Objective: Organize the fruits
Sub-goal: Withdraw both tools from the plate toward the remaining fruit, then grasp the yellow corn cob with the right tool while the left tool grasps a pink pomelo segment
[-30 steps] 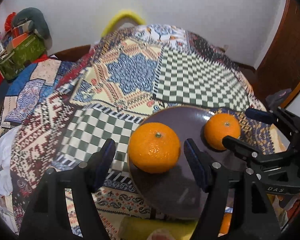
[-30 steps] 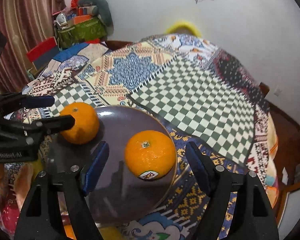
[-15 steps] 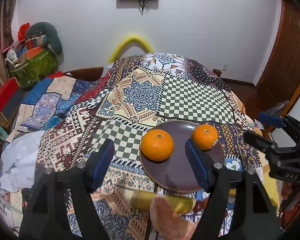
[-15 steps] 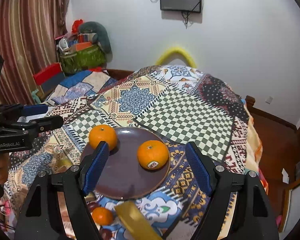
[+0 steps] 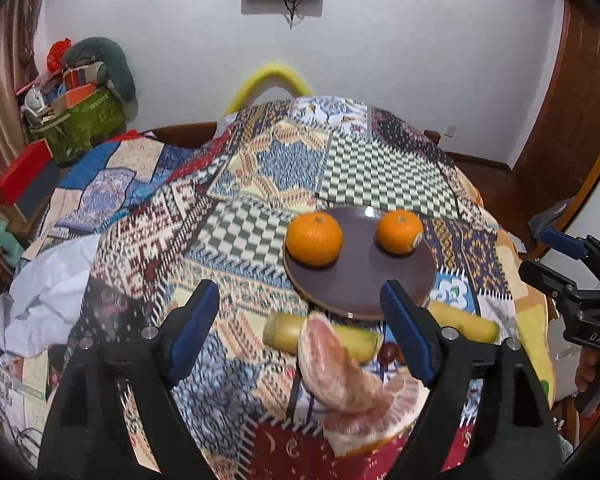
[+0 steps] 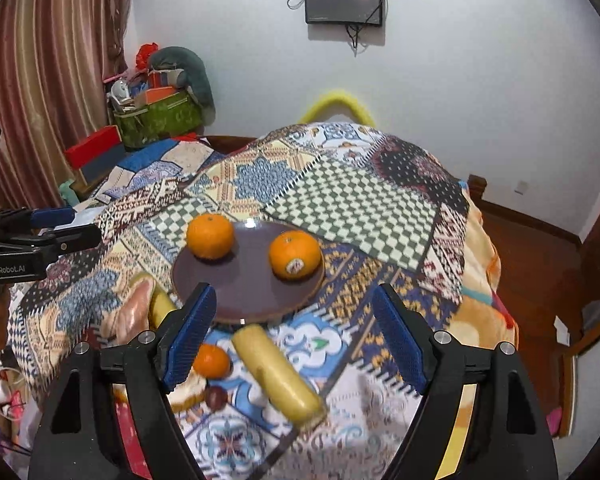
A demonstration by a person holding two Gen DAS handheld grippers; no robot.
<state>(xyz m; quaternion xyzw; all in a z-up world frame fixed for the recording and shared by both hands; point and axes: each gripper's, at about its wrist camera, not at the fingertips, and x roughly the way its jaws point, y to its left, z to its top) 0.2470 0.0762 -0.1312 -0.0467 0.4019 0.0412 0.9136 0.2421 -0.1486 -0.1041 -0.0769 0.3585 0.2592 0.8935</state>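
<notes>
Two oranges already sit on the purple plate [image 6: 204, 292]: the plain orange [image 6: 210, 236] in the middle of the frame toward the left, and the stickered orange [image 6: 295, 255] to its right, apart from each other. The fruits not yet organized lie on the patchwork cloth [image 6: 352, 200] below the plate in the picture.

The right gripper [image 6: 296, 340] has its fingers spread wide and holds nothing. Between and just below its fingertips lies a yellow banana [image 6: 278, 374]; its long axis runs from upper left to lower right of the frame, so it is diagonal to the line between the fingers. A small orange [image 6: 211, 361] is close beside the inner side of the left finger, and a dark round fruit [image 6: 216, 396], perhaps a plum, lies under it.

The left gripper [image 5: 300, 336] is also released and empty. A peeled pomelo piece [image 5: 340, 376] lies between its fingers, low in the frame, and a second banana [image 5: 320, 338] lies across, nearly horizontal, just under the plate edge.

I judge the right gripper is nearer to the first banana, but it needs to turn the wrist to close across the narrow side.
</notes>
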